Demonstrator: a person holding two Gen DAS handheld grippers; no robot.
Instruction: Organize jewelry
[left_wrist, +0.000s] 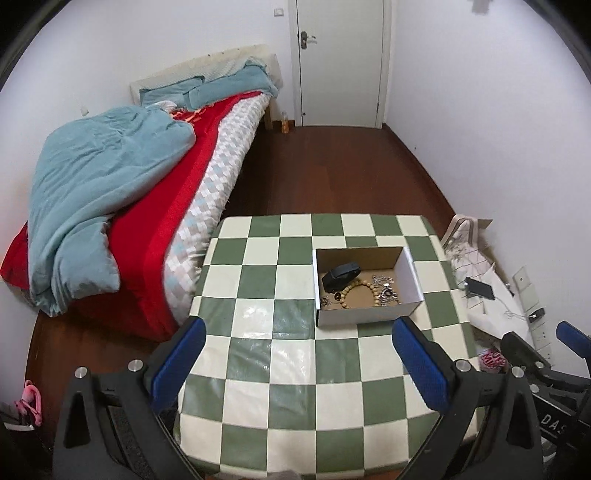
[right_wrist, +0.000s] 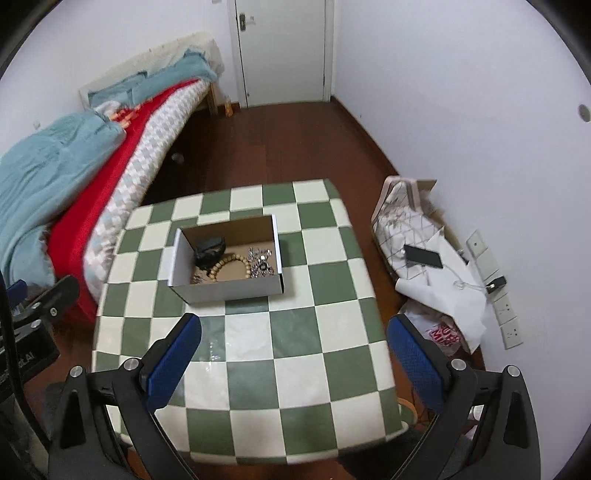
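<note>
An open cardboard box (left_wrist: 360, 315) (right_wrist: 225, 290) sits on the green-and-white checked table (left_wrist: 295, 369) (right_wrist: 295, 354). Inside lie a wooden bead bracelet (left_wrist: 364, 290) (right_wrist: 231, 264), a black watch or strap (left_wrist: 340, 276) (right_wrist: 209, 249), a heap of silver chain jewelry (left_wrist: 384, 290) (right_wrist: 260, 262) and small dark pieces near the front left corner (left_wrist: 330, 299). My left gripper (left_wrist: 299, 332) hovers open above the table's near half, short of the box. My right gripper (right_wrist: 293, 328) is also open, nothing between its blue pads, nearer than the box. The right gripper's tip (left_wrist: 570, 336) shows at the left view's right edge.
A bed (left_wrist: 147, 206) with blue quilt and red blanket stands left of the table. A wooden floor (left_wrist: 332, 166) runs to a shut white door (left_wrist: 340, 59). Right of the table, bags, white paper and a dark phone (right_wrist: 423, 255) lie by the wall.
</note>
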